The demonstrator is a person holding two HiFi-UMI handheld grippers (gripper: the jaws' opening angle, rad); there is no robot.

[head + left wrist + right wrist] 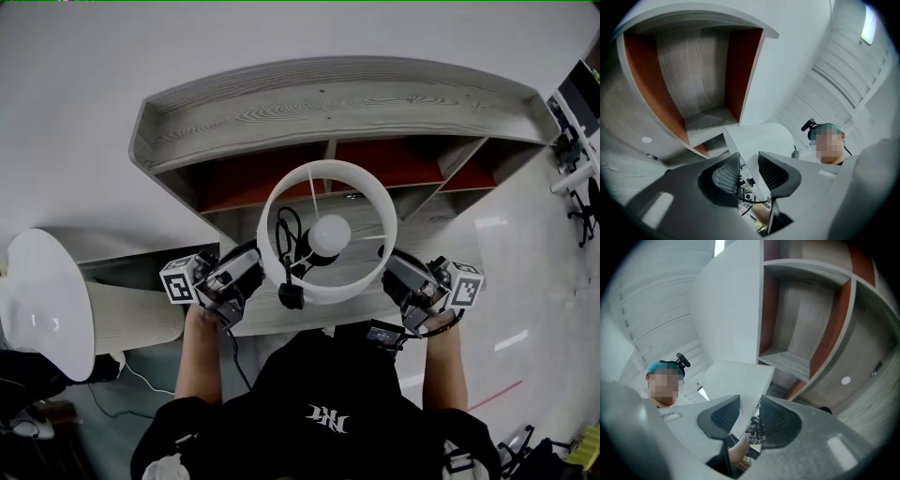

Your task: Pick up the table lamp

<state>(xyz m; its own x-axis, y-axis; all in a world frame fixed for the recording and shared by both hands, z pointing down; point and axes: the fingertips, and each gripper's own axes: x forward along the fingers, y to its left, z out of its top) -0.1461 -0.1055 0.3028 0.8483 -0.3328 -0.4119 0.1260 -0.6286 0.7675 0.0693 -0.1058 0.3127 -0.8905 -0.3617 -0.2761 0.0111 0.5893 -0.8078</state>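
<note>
The left hand-held gripper and the right hand-held gripper each clamp the shade wall of the table lamp (frame centre, before the shelf); it looks lifted, so little remains.

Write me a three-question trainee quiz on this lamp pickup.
1. True or false: only the left tool grips the lampshade.
2. What sits at the centre of the lampshade? A) a bulb B) a cup C) a book
3. Fill in: beyond the lampshade stands a wooden ____ with red-orange back panels.
Key: 1 false, the right tool grips its rim too; 2 A, the bulb; 3 shelf.
</note>
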